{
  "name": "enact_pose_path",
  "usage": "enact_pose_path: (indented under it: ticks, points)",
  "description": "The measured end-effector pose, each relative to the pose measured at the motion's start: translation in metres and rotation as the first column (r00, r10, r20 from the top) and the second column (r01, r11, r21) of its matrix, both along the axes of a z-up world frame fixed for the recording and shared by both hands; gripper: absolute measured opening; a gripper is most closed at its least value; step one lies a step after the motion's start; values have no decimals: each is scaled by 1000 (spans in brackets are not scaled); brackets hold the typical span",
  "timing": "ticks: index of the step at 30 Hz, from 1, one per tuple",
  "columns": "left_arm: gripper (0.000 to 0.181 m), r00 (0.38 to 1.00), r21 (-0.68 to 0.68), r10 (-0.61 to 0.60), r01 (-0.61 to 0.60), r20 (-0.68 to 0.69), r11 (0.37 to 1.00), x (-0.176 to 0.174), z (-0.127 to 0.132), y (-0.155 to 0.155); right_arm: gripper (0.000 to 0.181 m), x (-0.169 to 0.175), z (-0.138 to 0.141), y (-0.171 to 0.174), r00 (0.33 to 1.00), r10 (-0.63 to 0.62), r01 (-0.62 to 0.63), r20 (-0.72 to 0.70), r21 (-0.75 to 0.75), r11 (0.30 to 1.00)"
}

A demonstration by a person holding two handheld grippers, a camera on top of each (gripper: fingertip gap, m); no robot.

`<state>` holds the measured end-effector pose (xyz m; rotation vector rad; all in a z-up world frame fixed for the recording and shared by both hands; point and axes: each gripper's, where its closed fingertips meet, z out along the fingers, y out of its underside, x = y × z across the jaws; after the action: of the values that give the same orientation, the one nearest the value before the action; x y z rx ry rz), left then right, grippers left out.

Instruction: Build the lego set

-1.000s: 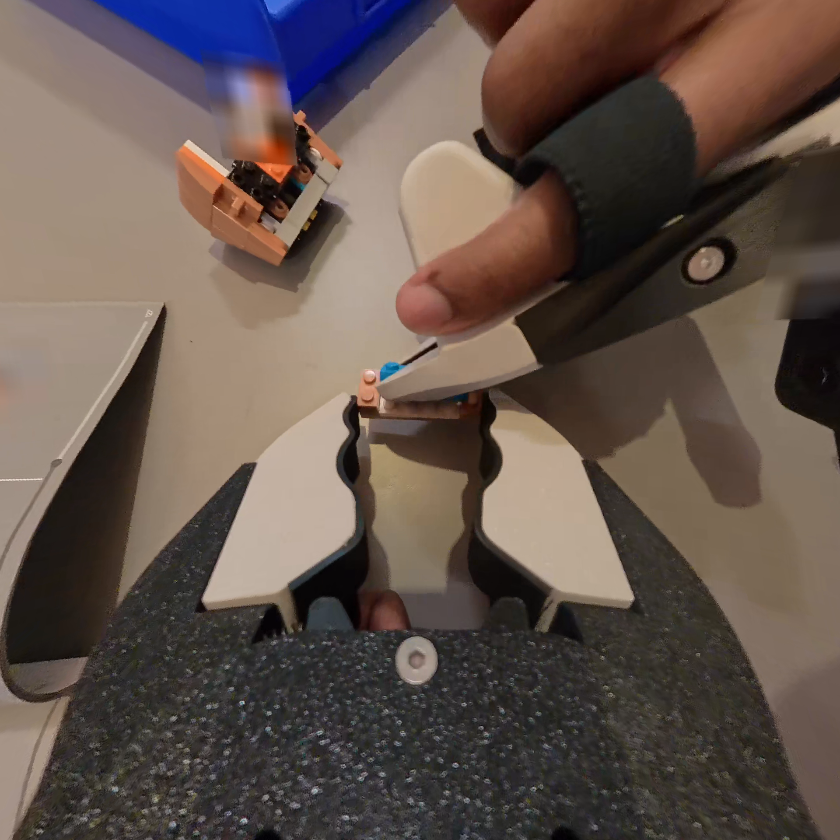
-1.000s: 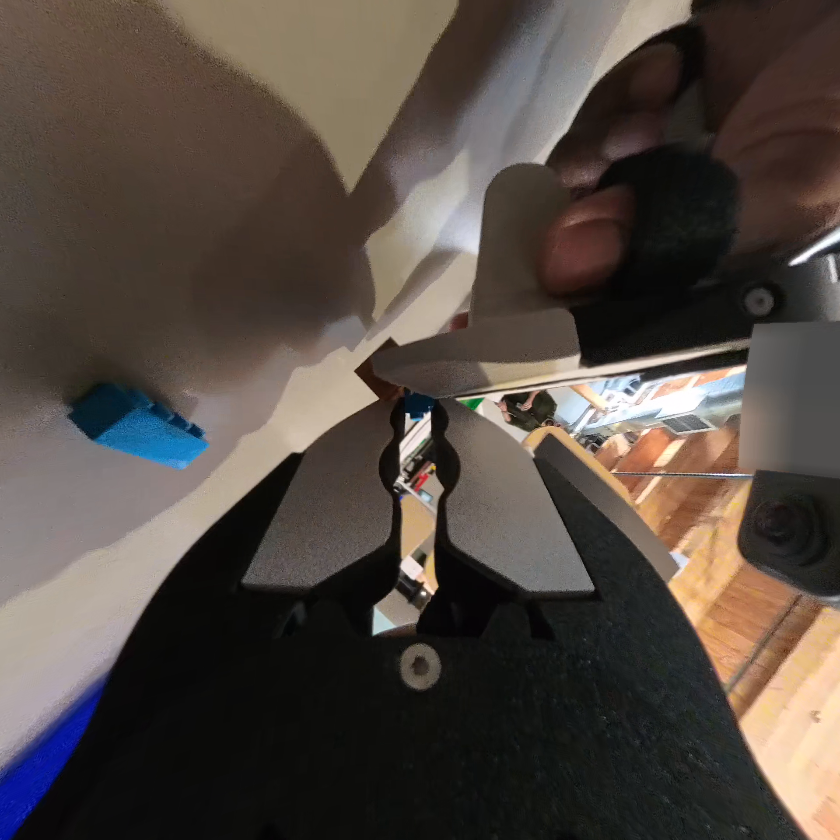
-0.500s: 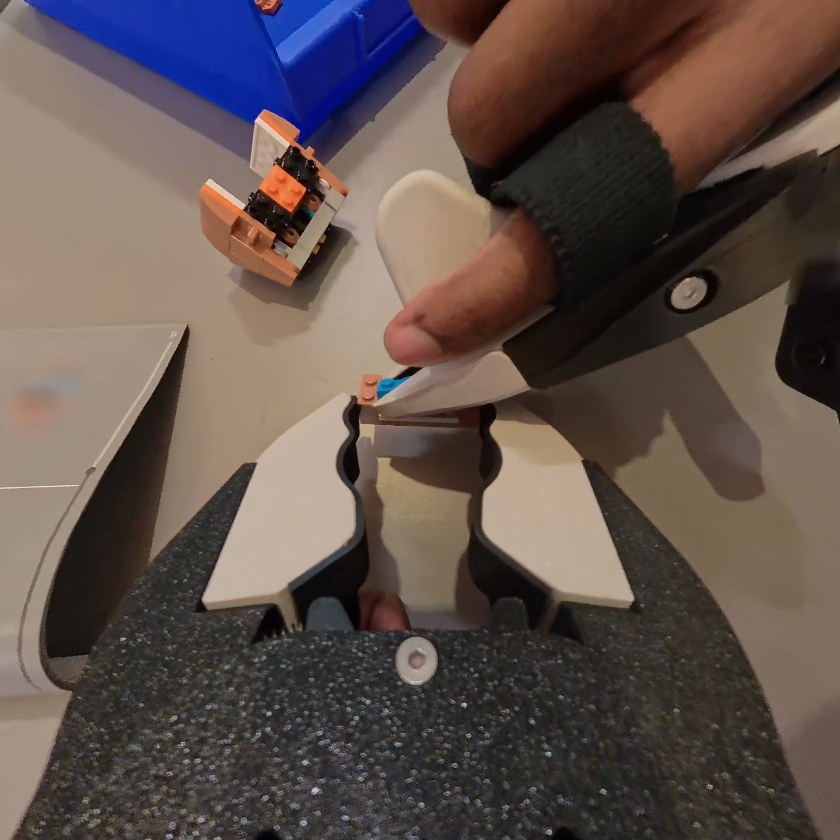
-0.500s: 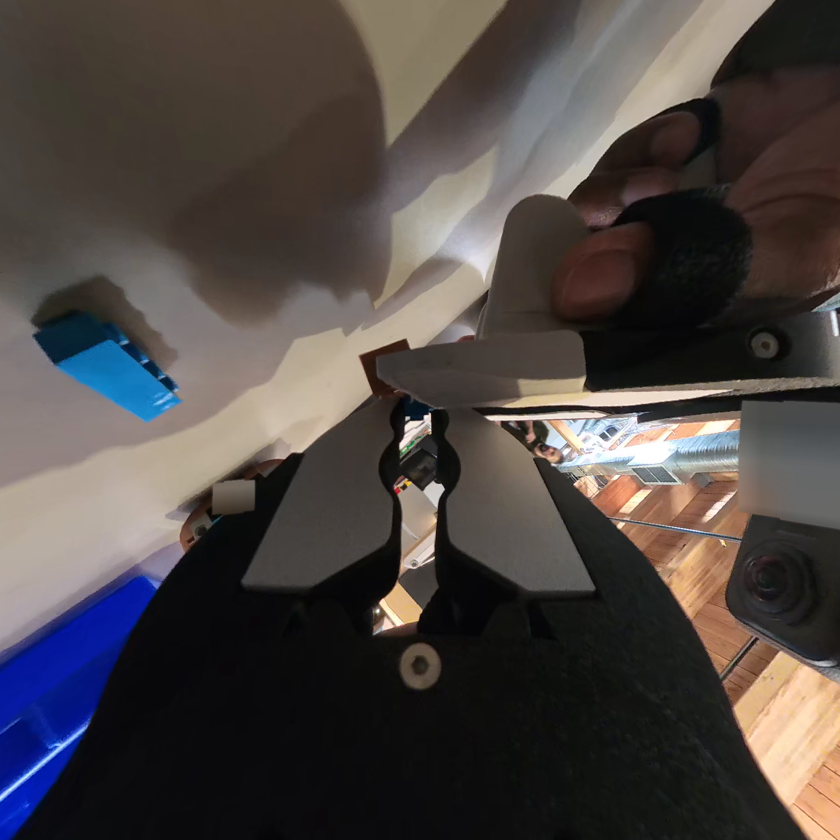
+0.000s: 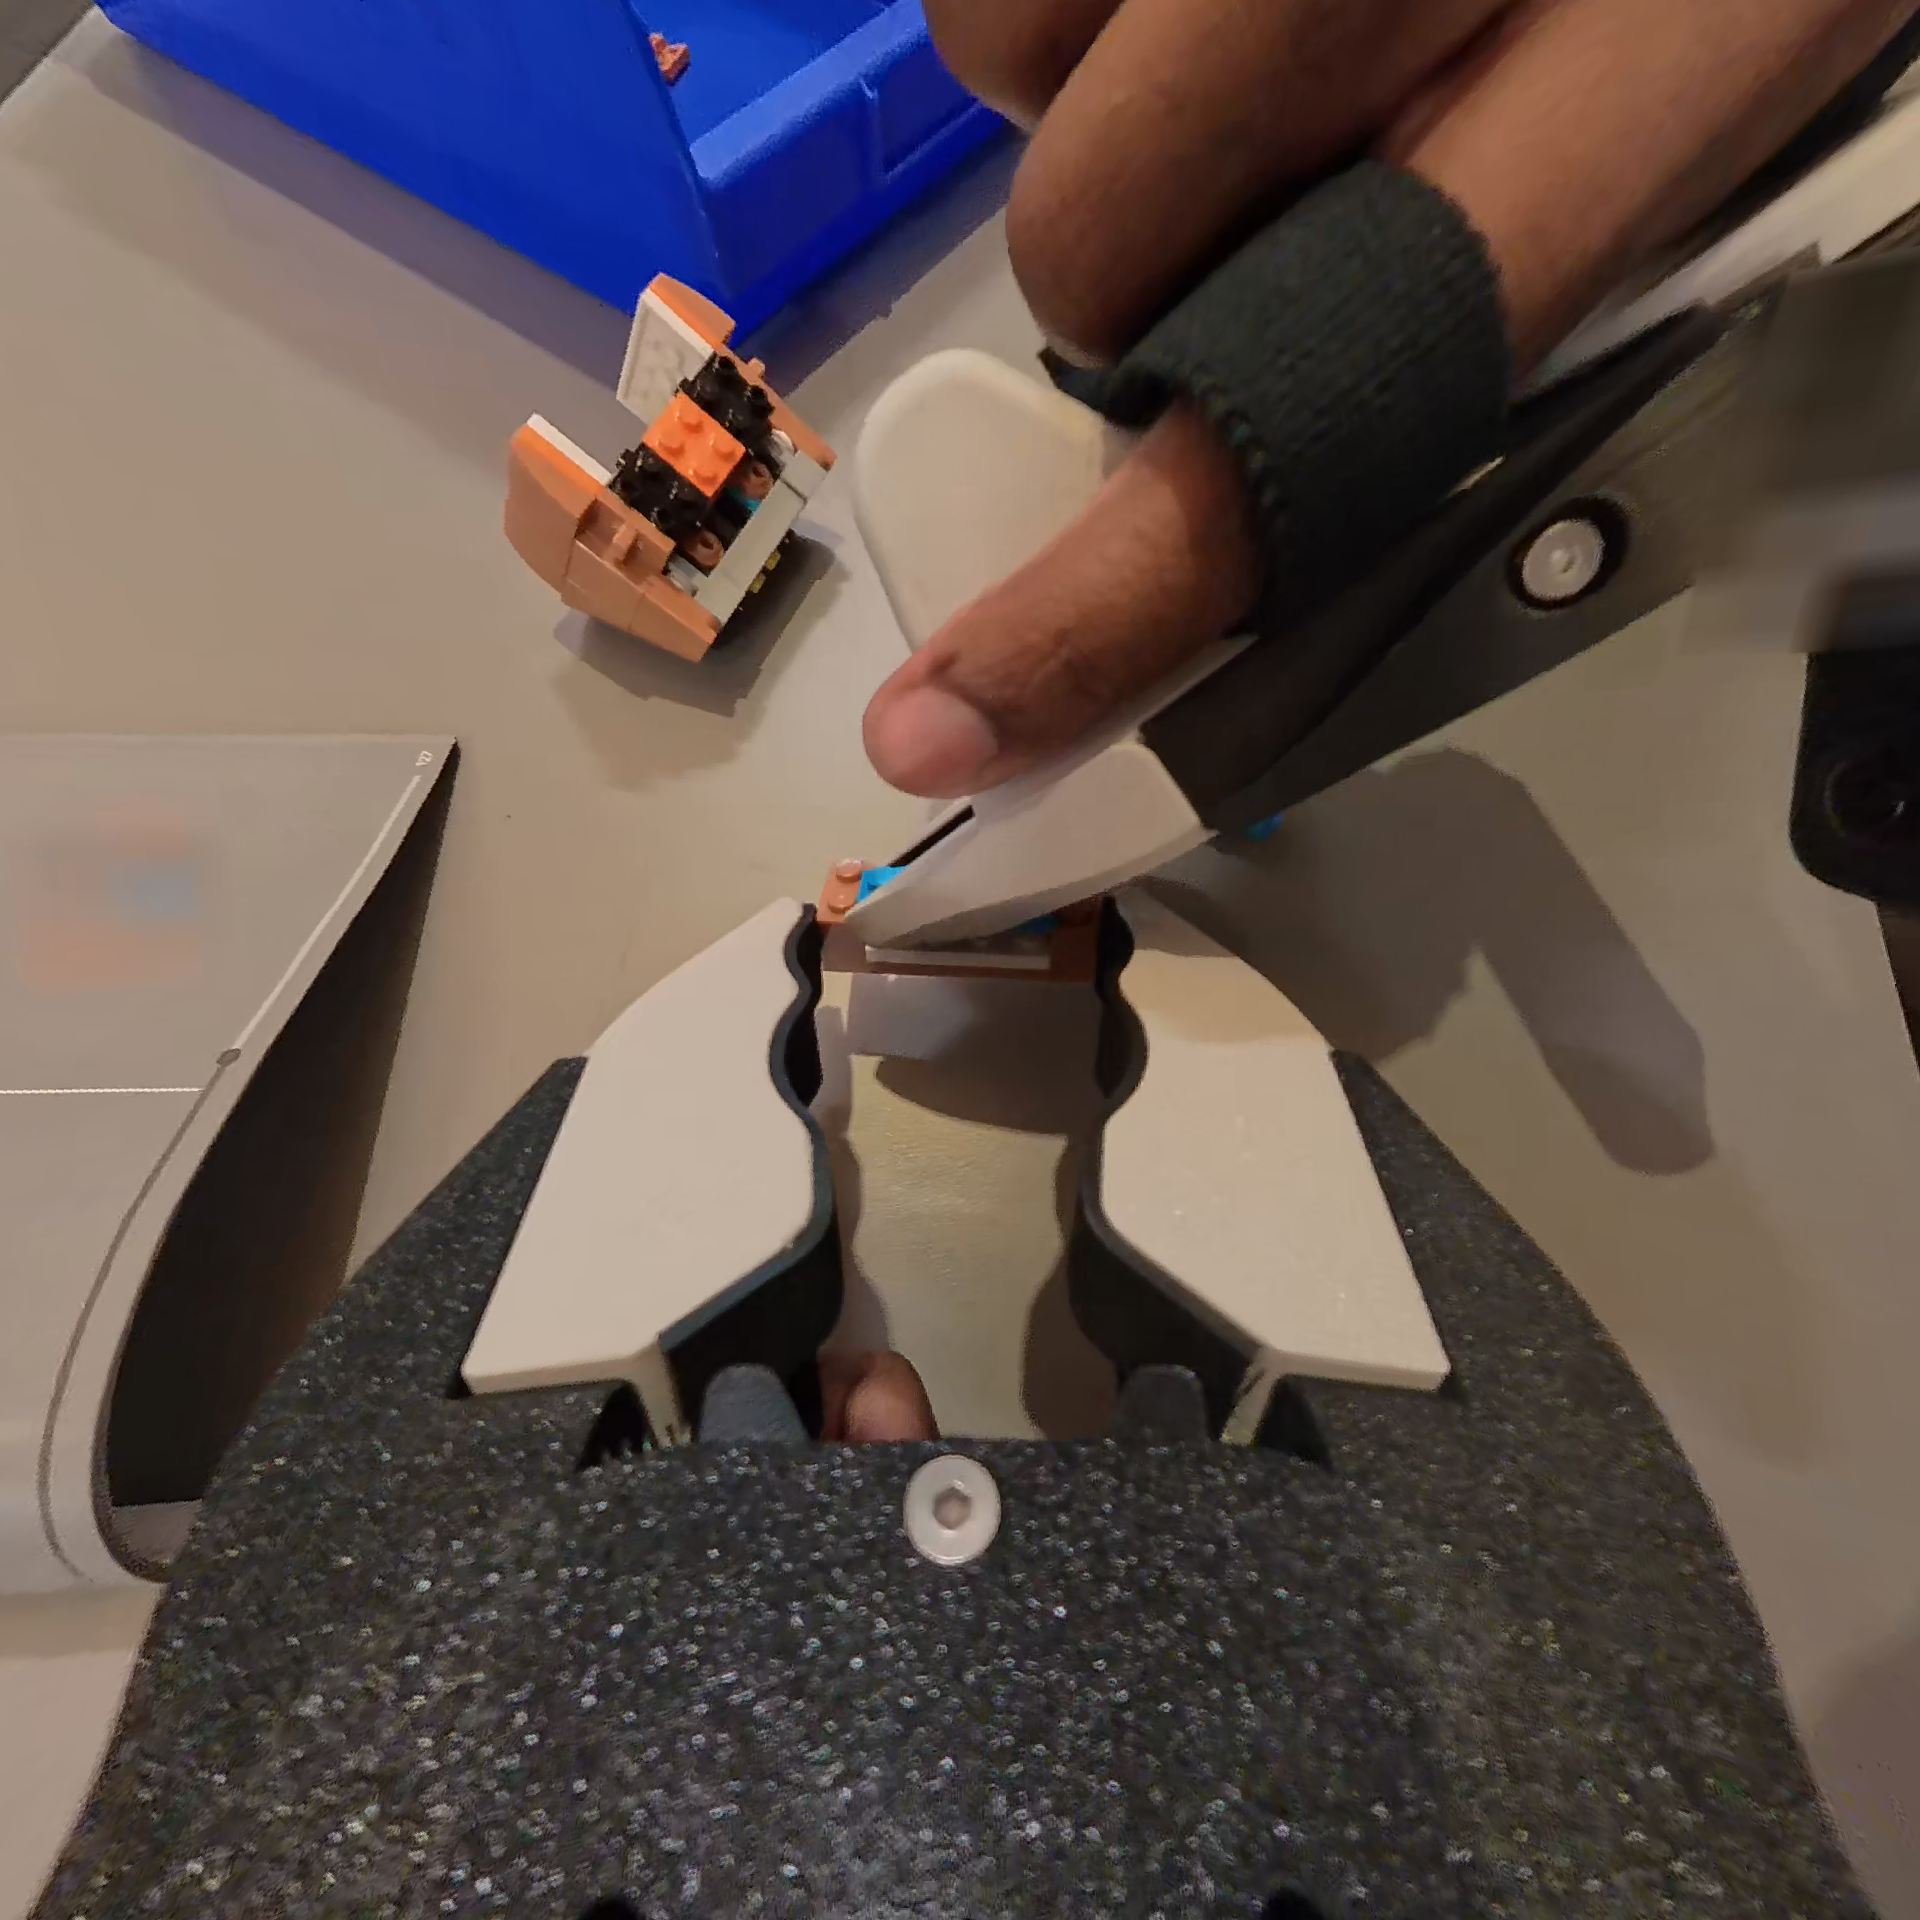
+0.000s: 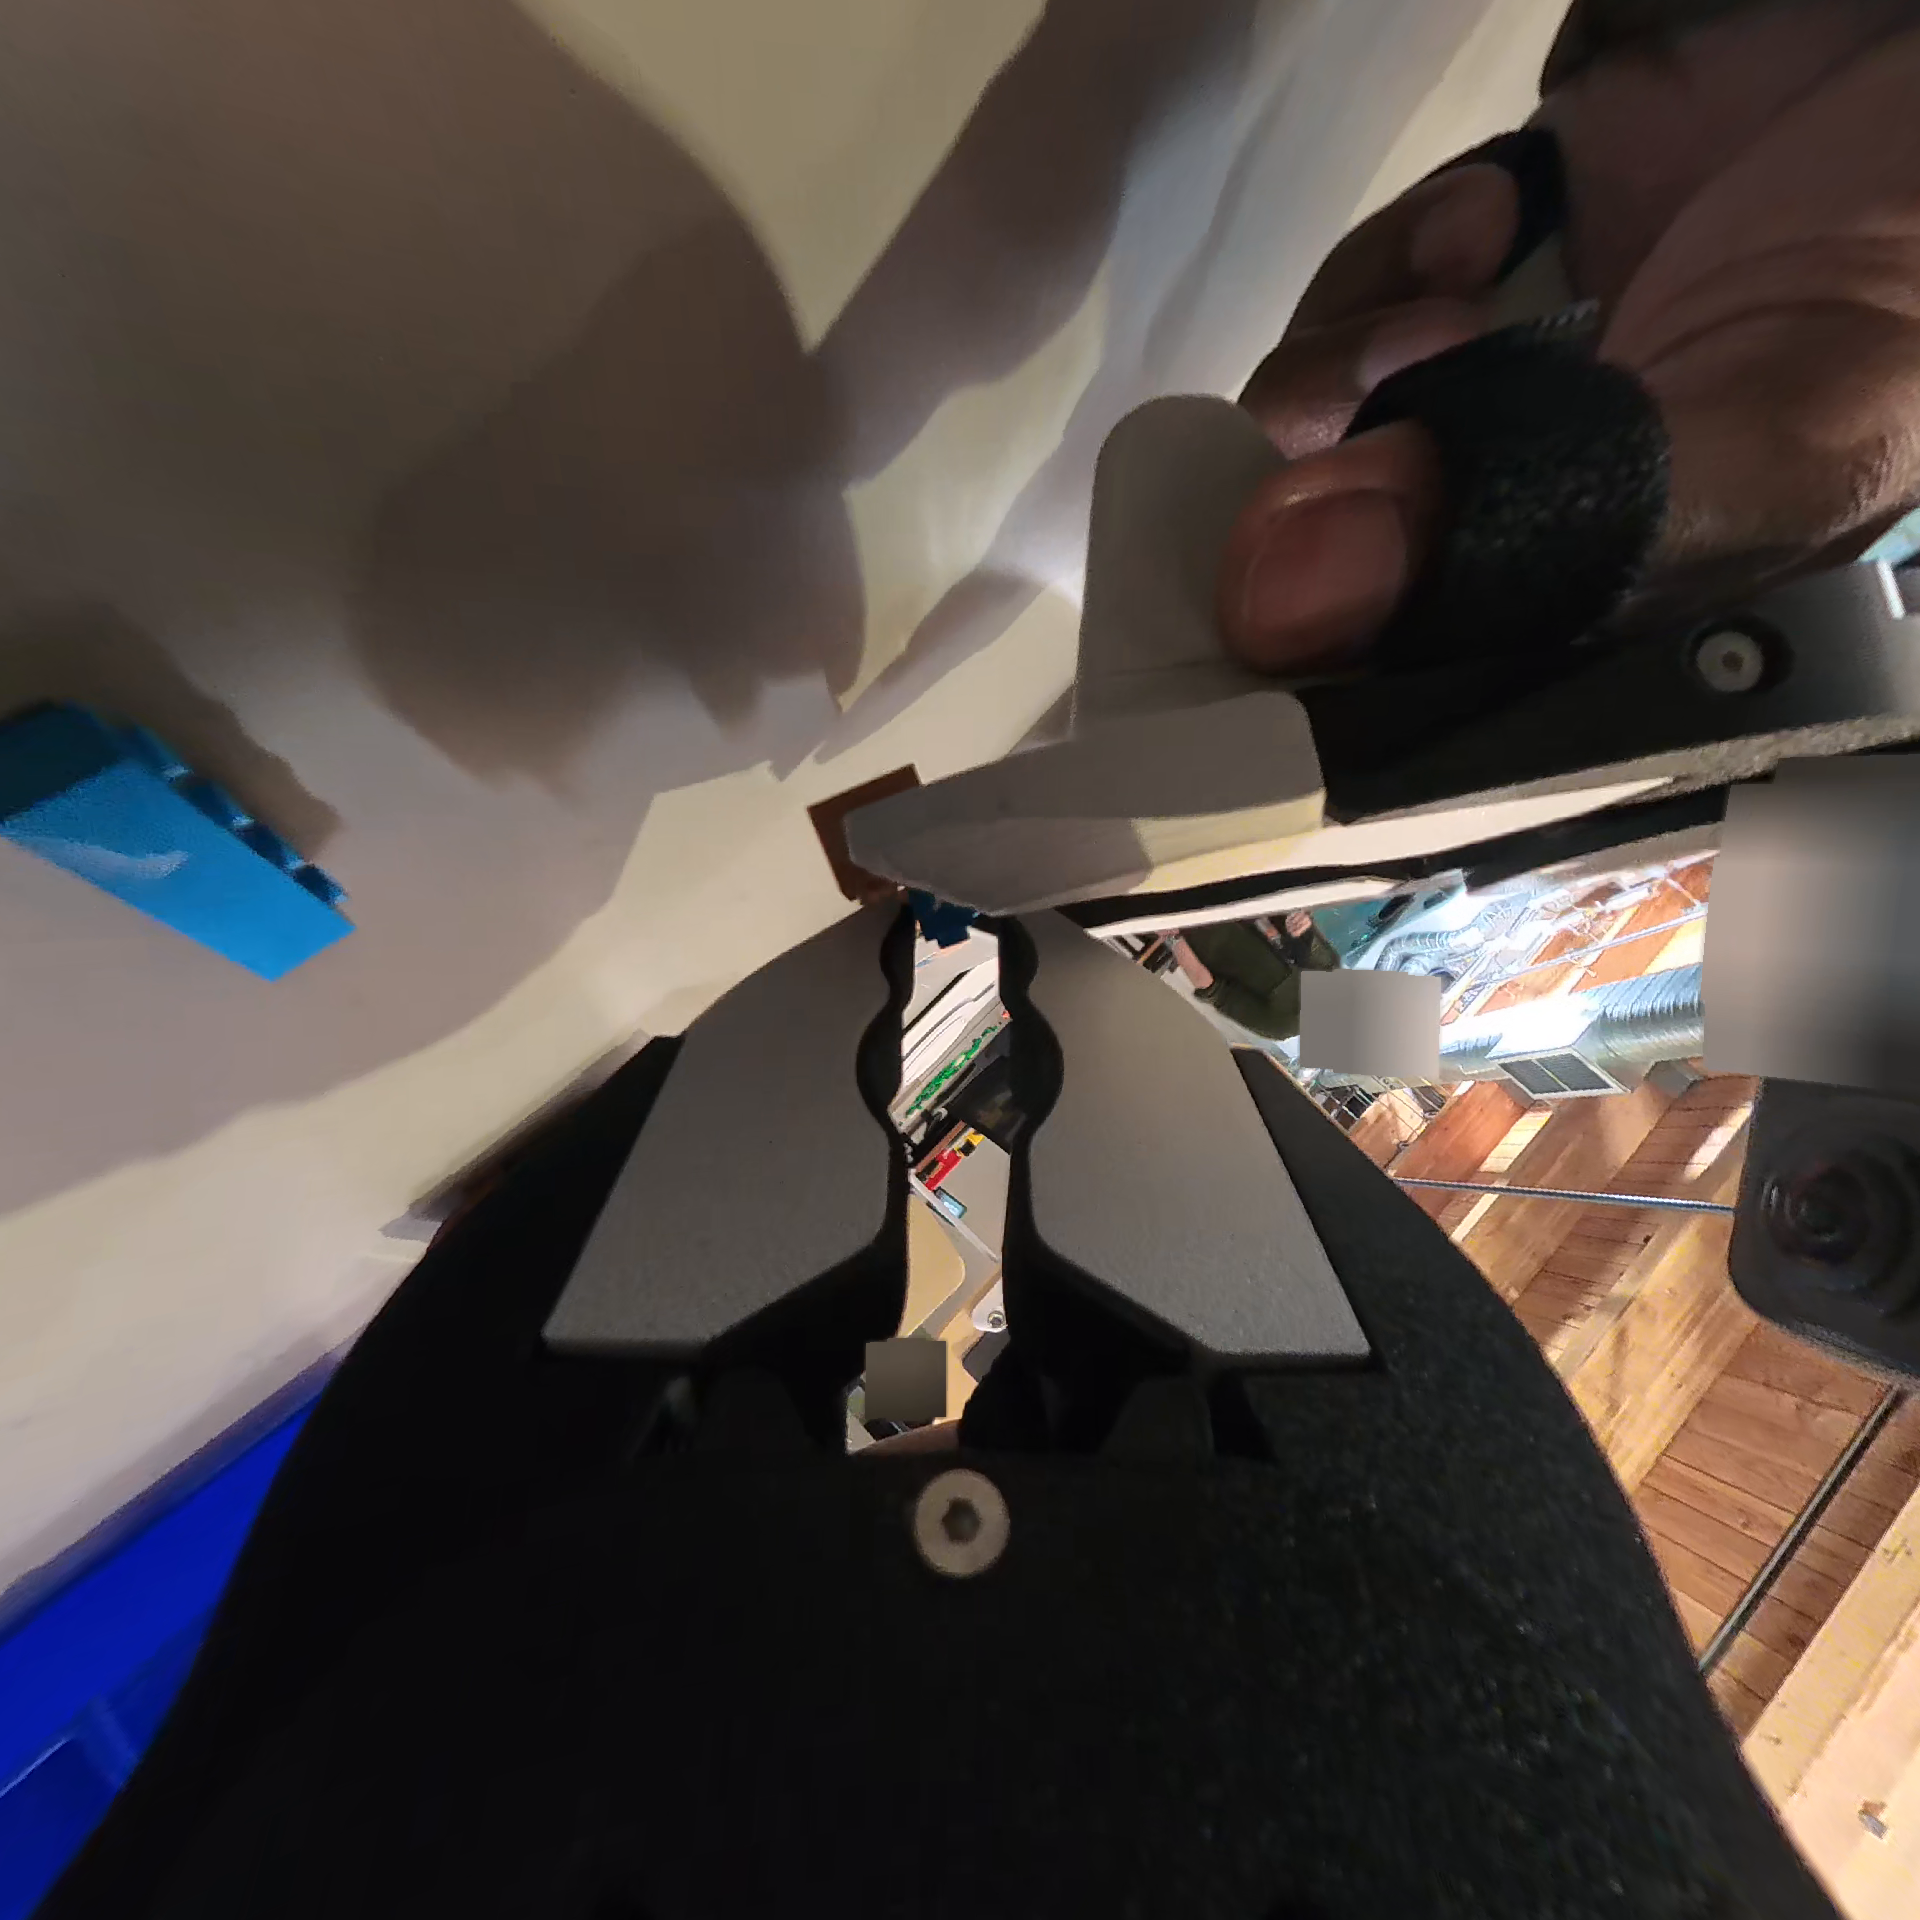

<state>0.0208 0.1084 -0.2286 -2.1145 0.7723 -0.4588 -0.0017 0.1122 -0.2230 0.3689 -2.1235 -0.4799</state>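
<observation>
With an orange, black and white half-built lego body point(image 5: 665, 509) lying ahead-left, the left gripper point(image 5: 961, 935) clamps a flat reddish-brown plate point(image 5: 966, 961) while the right gripper point(image 6: 951, 920) pinches a small blue piece point(image 6: 940, 920) onto it, so much remains unbuilt.

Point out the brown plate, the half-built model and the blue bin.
brown plate point(image 5: 961, 964), left wrist view: its front edge between the left fingers.
half-built model point(image 5: 665, 509), left wrist view: the orange brick on top.
blue bin point(image 5: 499, 114), left wrist view: its sloped side wall.

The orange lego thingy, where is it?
In the left wrist view, the orange lego build sits upper left on the table, just before the blue bin.
</observation>
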Motion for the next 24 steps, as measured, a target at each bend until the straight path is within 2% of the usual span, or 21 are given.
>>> enact_pose_path:
  ticks: [24]
  points:
    - [52, 998, 25, 16, -18, 66, 1000, -3, 9, 3, 26, -7, 14, 0, 1000, -13, 13, -16, 4, 1000]
